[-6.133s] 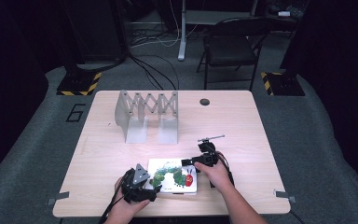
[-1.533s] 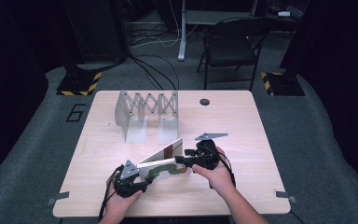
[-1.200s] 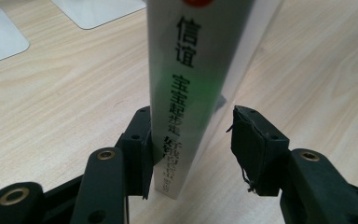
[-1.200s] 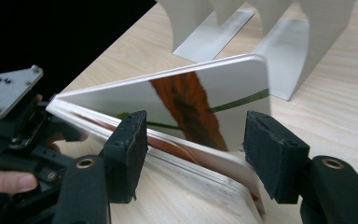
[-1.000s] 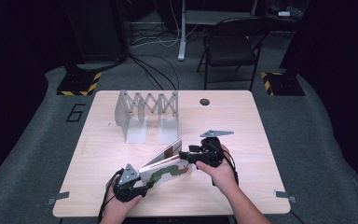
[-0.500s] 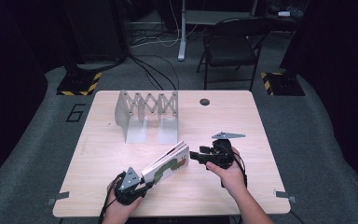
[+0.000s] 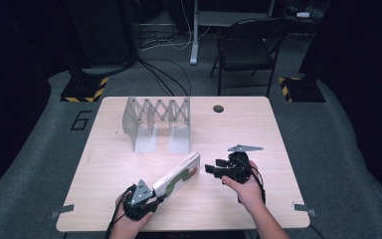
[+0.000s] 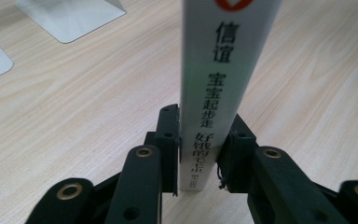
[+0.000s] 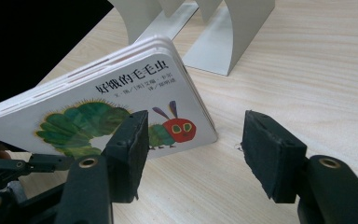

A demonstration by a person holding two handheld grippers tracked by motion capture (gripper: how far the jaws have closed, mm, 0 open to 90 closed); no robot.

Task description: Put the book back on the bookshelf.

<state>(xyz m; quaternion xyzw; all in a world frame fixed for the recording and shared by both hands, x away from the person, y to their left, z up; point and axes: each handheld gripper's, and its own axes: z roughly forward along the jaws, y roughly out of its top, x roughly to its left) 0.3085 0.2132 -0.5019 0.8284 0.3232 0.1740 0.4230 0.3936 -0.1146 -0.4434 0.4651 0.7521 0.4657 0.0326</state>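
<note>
A thick white board book (image 7: 176,175) with a green caterpillar on its cover (image 9: 121,116) stands on edge, tilted, near the table's front. My left gripper (image 7: 146,198) is shut on the book's spine (image 8: 219,88) at its near end. My right gripper (image 7: 210,169) is open just right of the book's far end, apart from it, with nothing between its pads (image 9: 270,151).
A metal accordion book rack (image 7: 156,119) stands at the back left of the wooden table (image 7: 278,129); its base plates (image 9: 223,39) lie behind the book. A small dark round hole (image 7: 218,108) marks the table's back.
The book went from lying flat to standing on edge, held by both grippers. In the last half second my right gripper let go and drew back to the right; the left keeps its hold.
</note>
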